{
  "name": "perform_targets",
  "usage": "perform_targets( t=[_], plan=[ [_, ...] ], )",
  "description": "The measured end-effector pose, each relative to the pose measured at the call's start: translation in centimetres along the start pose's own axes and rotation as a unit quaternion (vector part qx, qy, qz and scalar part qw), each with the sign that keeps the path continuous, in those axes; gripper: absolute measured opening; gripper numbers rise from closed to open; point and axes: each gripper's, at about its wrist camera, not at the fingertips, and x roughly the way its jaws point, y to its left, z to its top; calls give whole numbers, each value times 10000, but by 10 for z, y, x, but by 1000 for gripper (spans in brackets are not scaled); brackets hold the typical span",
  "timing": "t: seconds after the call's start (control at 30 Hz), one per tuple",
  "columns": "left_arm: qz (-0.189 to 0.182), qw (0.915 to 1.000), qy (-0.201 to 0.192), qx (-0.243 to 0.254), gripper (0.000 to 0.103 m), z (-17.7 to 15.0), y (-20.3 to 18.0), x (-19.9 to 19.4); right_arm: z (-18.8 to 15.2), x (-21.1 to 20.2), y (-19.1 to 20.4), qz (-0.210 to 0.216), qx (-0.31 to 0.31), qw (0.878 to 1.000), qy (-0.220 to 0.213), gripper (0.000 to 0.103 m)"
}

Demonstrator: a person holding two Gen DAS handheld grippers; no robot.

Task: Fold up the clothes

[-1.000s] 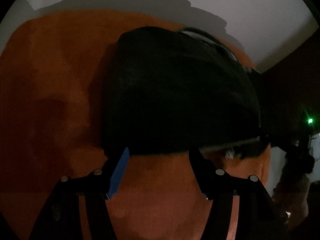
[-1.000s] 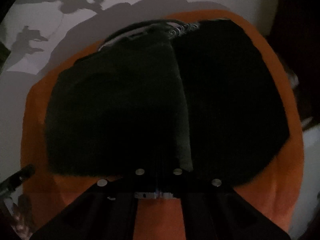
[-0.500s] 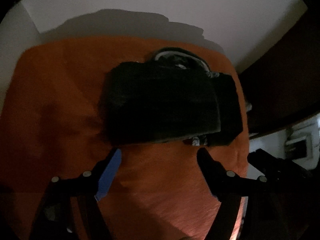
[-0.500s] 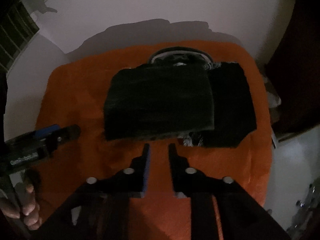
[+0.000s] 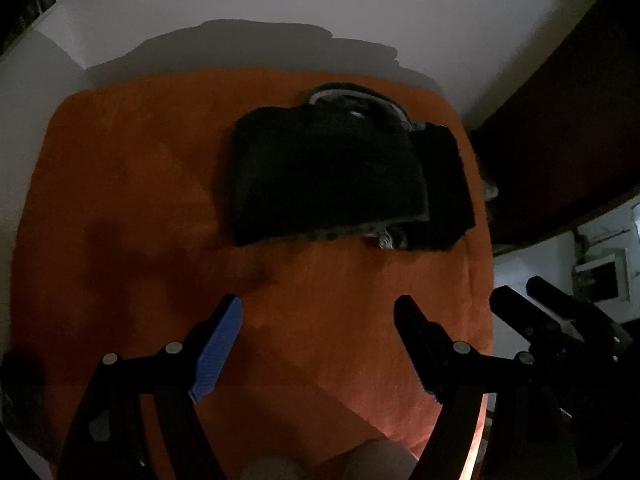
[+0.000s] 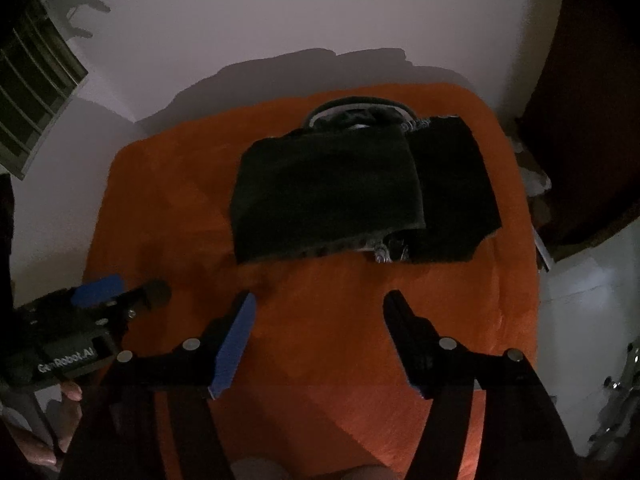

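Both the left gripper [image 5: 318,312] and right gripper [image 6: 318,308], its jaws opening, stand apart and empty; at twelve o'clock the folded black garment [image 5: 332,176] risks unfolding, its overlapping flap lying loose.

A dark, nearly black garment [image 5: 328,176] lies folded into a rough rectangle, one flap laid over the other toward its right side, collar at the far edge, flat on the orange tabletop [image 5: 140,200].
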Motion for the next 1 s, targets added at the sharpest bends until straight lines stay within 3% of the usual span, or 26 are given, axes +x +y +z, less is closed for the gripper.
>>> perform_targets(
  t=[0.13, 0.3, 0.47, 0.57, 0.77, 0.9, 1.0],
  plan=[
    [14, 9996, -223, 163, 79, -40, -3, -31, -34, -24, 5, 51, 105, 9998, -154, 66],
    [31, 9973, -646, 343, 79, -111, -7, -88, -102, -83, 26, 103, 96, 9979, -627, 66],
    [210, 9930, -1064, 475, 79, -198, -10, -145, -188, -153, 44, 167, 201, 9924, -1206, 88],
    [260, 9899, -1292, 515, 79, -242, -13, -167, -227, -174, 50, 130, 124, 9912, -1314, 90],
    [200, 9915, -1179, 516, 79, -276, -24, -172, -279, -191, 37, 326, 365, 9905, -1285, 90],
    [129, 9904, -1252, 565, 79, -291, -22, -166, -289, -182, 33, 346, 272, 9925, -1144, 93],
    [195, 9891, -1342, 571, 79, -300, -11, -142, -297, -161, 33, 277, 182, 9913, -1277, 97]
  ],
)
